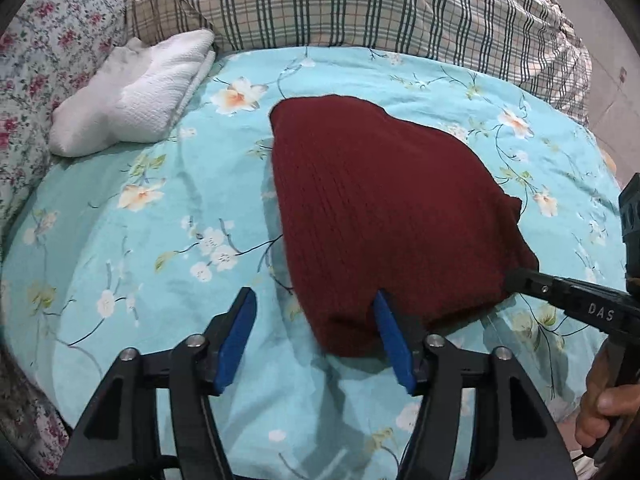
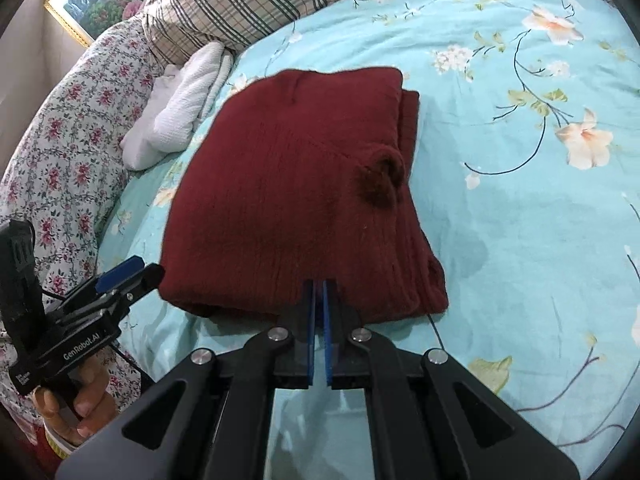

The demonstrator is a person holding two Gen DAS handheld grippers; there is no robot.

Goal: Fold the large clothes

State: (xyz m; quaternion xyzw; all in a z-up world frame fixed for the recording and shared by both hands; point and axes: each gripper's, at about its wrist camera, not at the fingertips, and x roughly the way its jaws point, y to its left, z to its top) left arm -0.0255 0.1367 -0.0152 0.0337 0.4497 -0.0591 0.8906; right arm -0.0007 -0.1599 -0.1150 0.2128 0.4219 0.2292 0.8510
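A dark red knit sweater [image 1: 384, 216] lies folded into a compact stack on the turquoise floral bedsheet [image 1: 152, 240]; it also shows in the right wrist view [image 2: 288, 200], with a fuzzy pom-pom on top. My left gripper [image 1: 316, 304] is open at the sweater's near left corner, its right finger against the cloth edge. My right gripper [image 2: 319, 286] is shut on the sweater's near edge. The right gripper [image 1: 520, 282] reaches the sweater's right corner in the left wrist view. The left gripper [image 2: 132, 270] shows open beside the sweater in the right wrist view.
A folded white towel [image 1: 132, 92] lies at the far left of the bed; it also shows in the right wrist view [image 2: 180, 108]. Plaid pillows [image 1: 360, 4] line the head. A pink floral quilt [image 1: 44, 52] runs along the left side.
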